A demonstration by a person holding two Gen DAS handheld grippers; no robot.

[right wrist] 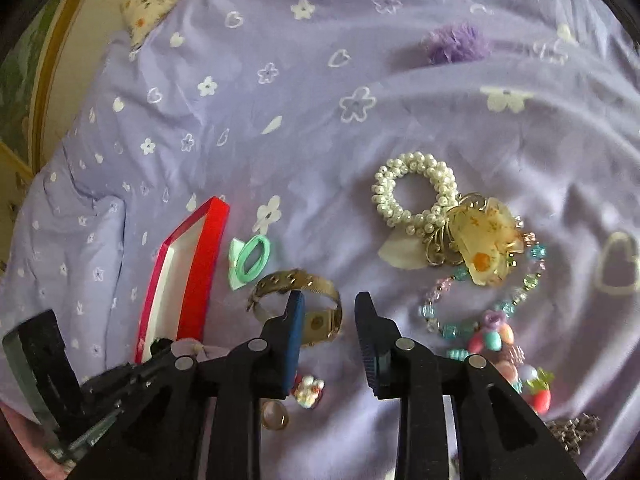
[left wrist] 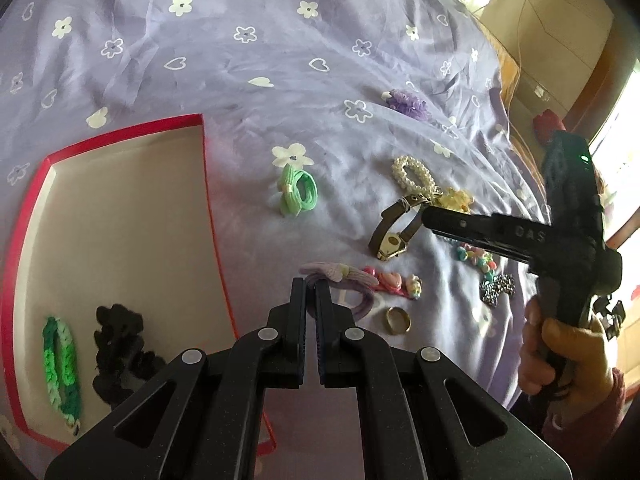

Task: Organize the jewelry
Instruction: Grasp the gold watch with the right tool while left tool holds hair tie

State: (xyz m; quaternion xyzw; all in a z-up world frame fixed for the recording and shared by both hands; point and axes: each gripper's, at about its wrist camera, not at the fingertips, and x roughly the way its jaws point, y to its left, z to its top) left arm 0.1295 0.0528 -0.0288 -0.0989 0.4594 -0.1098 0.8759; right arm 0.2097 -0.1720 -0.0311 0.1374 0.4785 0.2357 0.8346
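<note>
Inspector A: The left gripper (left wrist: 311, 286) has its jaws pressed together on the purple hair tie (left wrist: 352, 300) with the winged bow, just ahead of its tips. To its left lies the red-rimmed box (left wrist: 124, 216), holding a green braided band (left wrist: 62, 364) and a black scrunchie (left wrist: 120, 348).

Inspector B: The right gripper (right wrist: 330, 300) has its jaws spread, nothing pinched. The gold watch (right wrist: 304, 300) lies at its left fingertip; whether that tip touches it cannot be told.

Inspector A: Ahead of the right gripper, the pearl bracelet (right wrist: 416, 192) touches a yellow flower clip (right wrist: 480, 240). A beaded bracelet (right wrist: 480, 308) sits to its right.

Inspector B: The gold ring (left wrist: 397, 320) lies just right of the left gripper, the green bow tie (left wrist: 298, 190) well ahead.
</note>
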